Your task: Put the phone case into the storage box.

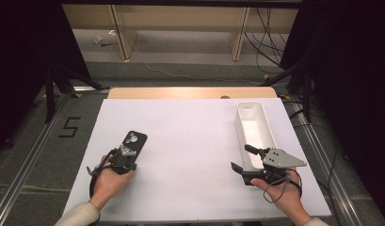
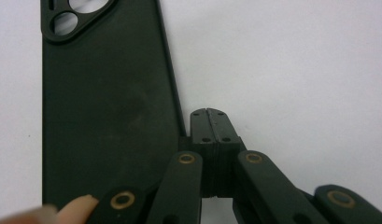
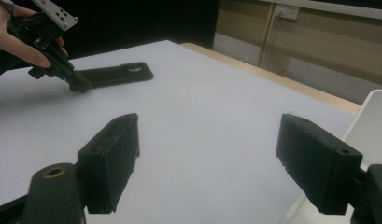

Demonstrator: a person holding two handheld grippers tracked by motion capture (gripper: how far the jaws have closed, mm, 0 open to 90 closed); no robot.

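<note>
Closest to me in the high view are my two hands at the desk's near edge: my left tool (image 1: pixel 125 153) sits toward the near left corner, tips pressed together and empty, down against the near end of the black phone case (image 1: pixel 135 142), which lies flat on the white desk (image 1: pixel 190 141). My right tool (image 1: pixel 244 162) rests near the near right corner, jaws spread around the near end of the white tray (image 1: pixel 254 127), which runs along the right edge. From the left gripper view, my left tool (image 2: pixel 210 122) is shut just beside the phone case's (image 2: pixel 104 102) long edge. From the right gripper view, my right tool (image 3: pixel 207 154) stands spread, pinching nothing, with the tray's rim (image 3: pixel 373 116) beside one jaw.
</note>
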